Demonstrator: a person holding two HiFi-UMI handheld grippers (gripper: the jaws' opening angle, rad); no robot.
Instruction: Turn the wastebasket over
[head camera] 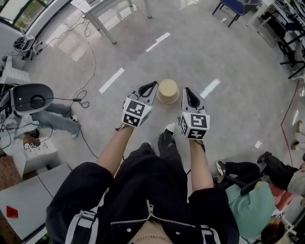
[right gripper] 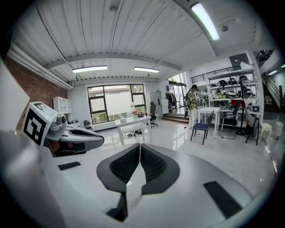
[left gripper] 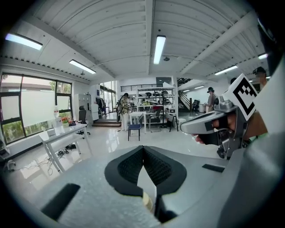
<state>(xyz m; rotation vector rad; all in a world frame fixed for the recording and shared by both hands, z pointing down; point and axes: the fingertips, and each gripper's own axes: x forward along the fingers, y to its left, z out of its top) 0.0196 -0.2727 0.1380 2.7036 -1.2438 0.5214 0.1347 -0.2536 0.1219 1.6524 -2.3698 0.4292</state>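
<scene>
A beige round wastebasket (head camera: 168, 91) stands on the grey floor just ahead of my feet. I see it from above and cannot tell which end faces up. My left gripper (head camera: 153, 85) hangs just left of it, shut and empty. To the basket's right my right gripper (head camera: 187, 90) is also shut with nothing in it. Neither touches the basket. In the left gripper view the black pads (left gripper: 129, 167) meet, and a sliver of beige shows below them. The right gripper view shows its pads (right gripper: 153, 164) pressed together over bare floor, with the left gripper (right gripper: 95, 139) at the left.
A seated person in a green top (head camera: 248, 205) is close at the lower right. A grey desk (head camera: 28, 200), a monitor (head camera: 31, 97) and floor cables (head camera: 86, 71) lie to the left. Farther off stand white tables (head camera: 102, 14) and chairs (head camera: 236, 7).
</scene>
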